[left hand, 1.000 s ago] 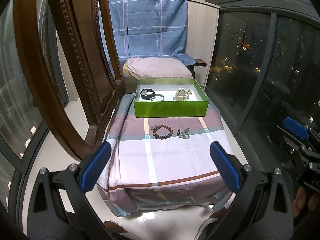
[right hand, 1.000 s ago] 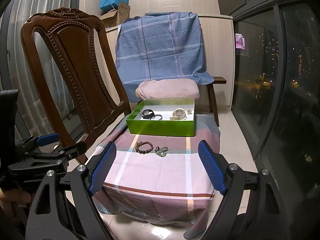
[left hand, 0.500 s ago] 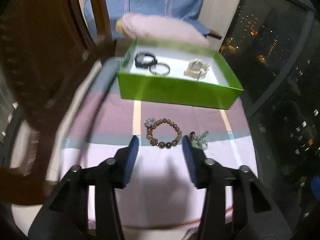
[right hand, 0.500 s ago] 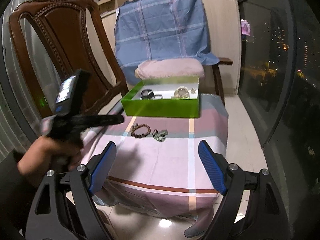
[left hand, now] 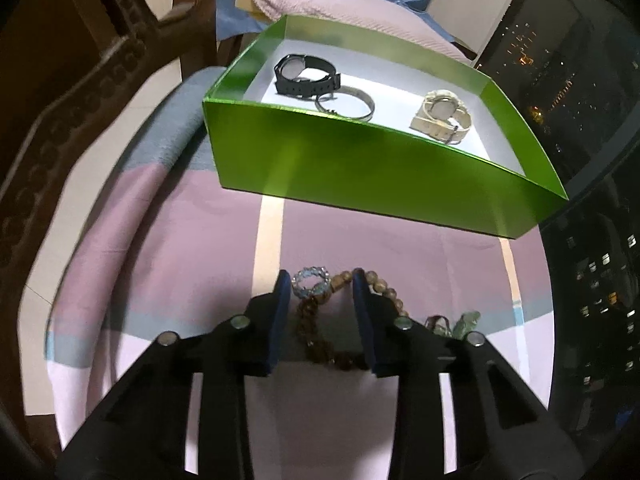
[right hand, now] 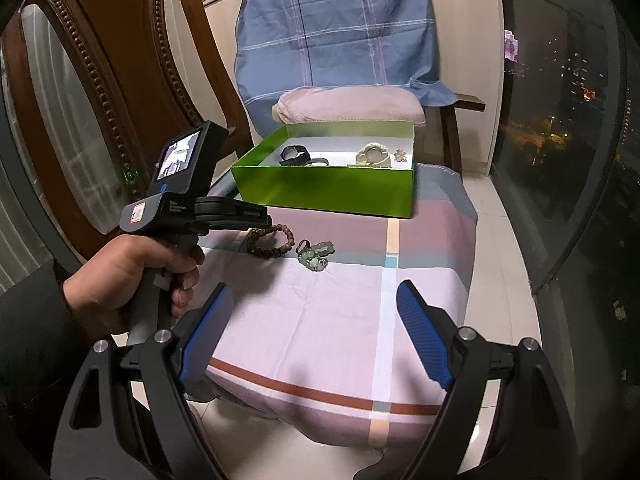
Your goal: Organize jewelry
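Left gripper (left hand: pixel 322 280) is down low over the pink-striped cloth (left hand: pixel 344 236), its blue pads (left hand: pixel 280 320) drawn in narrow on either side of the brown bead bracelet (left hand: pixel 316 336) and the little pale-blue ring (left hand: pixel 311 281) lying at the bracelet's far end. The jaws are partly drawn in and straddle that left side of the bracelet; whether the pads actually press the beads is hard to call from this angle, so no firm grasp to report. The bracelet's right arc (left hand: pixel 386 290) curls out past the right finger. Just beside it, a green jade pendant cluster (left hand: pixel 452 324) rests on the cloth, apart from the pads.

Beyond them sits the green box (left hand: pixel 360 168), near wall facing us, holding a black watch (left hand: pixel 306 76), a silver bangle (left hand: pixel 346 102) touching it, and a cream watch (left hand: pixel 442 116) off toward the right wall.

From the right wrist view, the right gripper (right hand: pixel 314 336) hangs back over the near edge of the cloth, jaws spread wide and gripping nothing. The left hand (right hand: pixel 132 276) clutches its handle, fingers reaching to the bracelet (right hand: pixel 272 240); the pendant (right hand: pixel 316 256) lies just to its right. A carved wooden chair (right hand: pixel 100 92) stands at the left
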The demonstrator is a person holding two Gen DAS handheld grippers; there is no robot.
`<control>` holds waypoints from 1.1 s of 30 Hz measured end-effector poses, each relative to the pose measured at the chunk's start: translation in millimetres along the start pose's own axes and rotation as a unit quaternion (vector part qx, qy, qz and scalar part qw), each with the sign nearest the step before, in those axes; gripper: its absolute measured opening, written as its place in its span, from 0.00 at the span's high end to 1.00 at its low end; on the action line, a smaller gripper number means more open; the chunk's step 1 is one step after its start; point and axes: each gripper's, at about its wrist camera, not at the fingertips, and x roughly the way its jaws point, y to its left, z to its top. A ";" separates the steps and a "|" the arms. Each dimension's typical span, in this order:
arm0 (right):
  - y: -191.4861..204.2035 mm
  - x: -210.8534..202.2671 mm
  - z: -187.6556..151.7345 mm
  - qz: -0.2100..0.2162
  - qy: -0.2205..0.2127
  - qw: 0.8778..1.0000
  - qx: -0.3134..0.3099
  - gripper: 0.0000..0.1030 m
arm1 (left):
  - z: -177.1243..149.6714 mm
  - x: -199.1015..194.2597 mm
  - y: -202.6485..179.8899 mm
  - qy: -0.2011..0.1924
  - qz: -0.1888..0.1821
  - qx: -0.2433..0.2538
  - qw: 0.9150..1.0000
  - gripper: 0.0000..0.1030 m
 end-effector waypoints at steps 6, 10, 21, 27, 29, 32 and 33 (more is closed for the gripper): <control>-0.7 10.0 5.2 -0.001 0.006 1.000 -0.008 0.20 | -0.1 4.5 4.6 -0.004 -0.011 -0.004 1.000 0.80; 2.2 21.3 18.7 -0.002 -0.001 1.000 -0.025 0.20 | 0.0 -26.4 7.7 -0.040 -0.015 0.002 0.999 0.80; 24.6 143.8 56.2 0.073 0.089 0.980 -0.162 0.46 | -37.2 -178.2 27.9 -0.177 -0.033 0.053 0.982 0.80; 20.8 174.7 52.1 0.104 0.129 0.971 -0.170 0.66 | -41.0 -174.8 40.9 -0.173 -0.049 0.044 0.983 0.80; 20.1 180.4 51.5 0.098 0.137 0.971 -0.169 0.70 | -41.5 -172.7 41.7 -0.170 -0.053 0.043 0.983 0.80; 18.2 185.6 48.3 0.094 0.149 0.970 -0.164 0.74 | -41.7 -172.0 43.4 -0.170 -0.057 0.042 0.983 0.80; 17.9 186.5 47.5 0.091 0.149 0.971 -0.164 0.74 | -40.8 -171.6 43.2 -0.169 -0.058 0.042 0.983 0.80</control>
